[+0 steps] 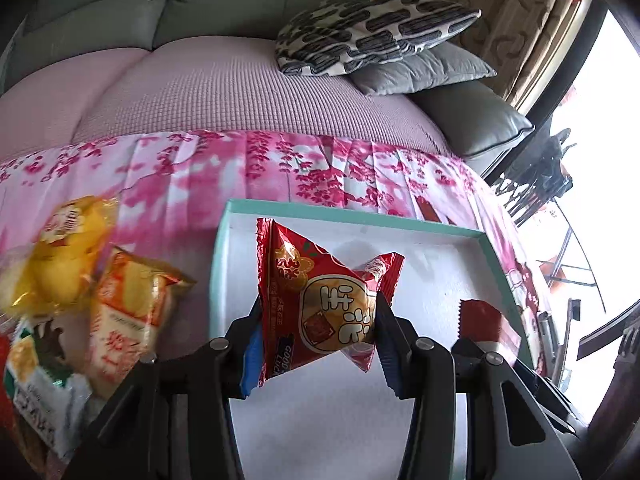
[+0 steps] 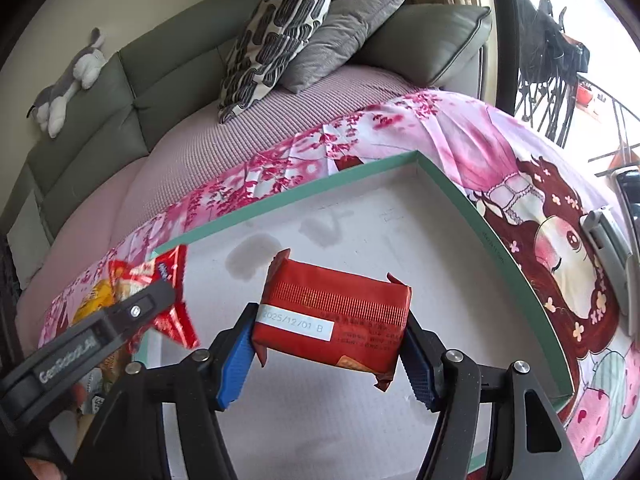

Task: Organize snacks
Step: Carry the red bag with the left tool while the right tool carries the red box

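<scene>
Early stage, by judgement: shallow white box lid with mint-green rim (image 1: 494, 258) bare inside, no snack yet resting on its floor in either view. Left gripper (image 1: 318, 330) clenched on crinkled red foil snack packet with round cracker print (image 1: 320, 304), held above the lid's near-left part. Right gripper (image 2: 330, 338) clamped on flat red rectangular wrapped biscuit bar with white date label (image 2: 334, 316), held over the lid's middle. Both packets carried, neither set down. Remaining outside on pink floral cloth (image 1: 240, 168), left of the lid: yellow transparent packet (image 1: 60, 264), orange-and-white packet (image 1: 128, 312), green-and-white packet (image 1: 36, 384). Further red wrapper at far left edge cut off, contents unreadable. Full count of unsorted snacks not determinable; lid's near edge hidden behind gripper frames. Height of packets above lid floor not judgeable.
</scene>
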`<state>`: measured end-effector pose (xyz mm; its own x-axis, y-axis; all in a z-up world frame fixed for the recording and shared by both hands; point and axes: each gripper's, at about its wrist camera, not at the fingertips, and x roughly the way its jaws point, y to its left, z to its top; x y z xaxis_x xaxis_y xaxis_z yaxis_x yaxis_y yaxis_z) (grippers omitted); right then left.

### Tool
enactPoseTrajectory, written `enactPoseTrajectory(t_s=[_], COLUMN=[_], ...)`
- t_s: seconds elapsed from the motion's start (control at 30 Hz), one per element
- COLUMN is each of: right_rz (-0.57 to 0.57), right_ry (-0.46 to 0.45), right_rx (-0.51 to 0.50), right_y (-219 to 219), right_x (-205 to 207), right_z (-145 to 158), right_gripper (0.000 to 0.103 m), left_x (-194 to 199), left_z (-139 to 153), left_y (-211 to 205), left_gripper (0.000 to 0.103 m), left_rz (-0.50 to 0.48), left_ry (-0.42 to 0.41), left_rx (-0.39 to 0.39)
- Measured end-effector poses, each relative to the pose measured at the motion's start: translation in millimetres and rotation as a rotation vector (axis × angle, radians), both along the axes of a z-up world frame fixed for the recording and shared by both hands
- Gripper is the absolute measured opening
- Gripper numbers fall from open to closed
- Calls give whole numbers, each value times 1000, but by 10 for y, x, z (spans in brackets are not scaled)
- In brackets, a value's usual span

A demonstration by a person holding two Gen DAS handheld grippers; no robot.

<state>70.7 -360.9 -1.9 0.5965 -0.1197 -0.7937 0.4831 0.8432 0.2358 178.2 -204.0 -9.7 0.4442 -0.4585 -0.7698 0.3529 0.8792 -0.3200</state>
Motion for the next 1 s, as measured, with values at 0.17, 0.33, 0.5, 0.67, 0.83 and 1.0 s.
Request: enactPoseTrajectory(t_s=[0.17,0.33,0.5,0.67,0.83,1.0], right_rz=[-25,-24,-16,-13,-15,-11], right_ry=[7,10,8,13,20,30], right_rx=[1,5,9,19,27,29], right_y=[-96,-105,-88,-98,-114,-117], right_x=[-29,-42,-44,-36,-32,-24], right_z=[-29,-35,-26,-49,-73,-89], right_gripper=[69,69,69,69,69,70], left_x=[-26,-113,-225,-263,-344,-363], left_z=[-87,-123,-140,-156,-172,-179], left_y=[-89,-96,-1,122,232,250], left_gripper=[50,50,50,50,51,53], left_rz=[-9,-12,-5,18,32,36], left_ry=[2,12,12,22,30,38], left_rx=[30,52,63,68,65,71])
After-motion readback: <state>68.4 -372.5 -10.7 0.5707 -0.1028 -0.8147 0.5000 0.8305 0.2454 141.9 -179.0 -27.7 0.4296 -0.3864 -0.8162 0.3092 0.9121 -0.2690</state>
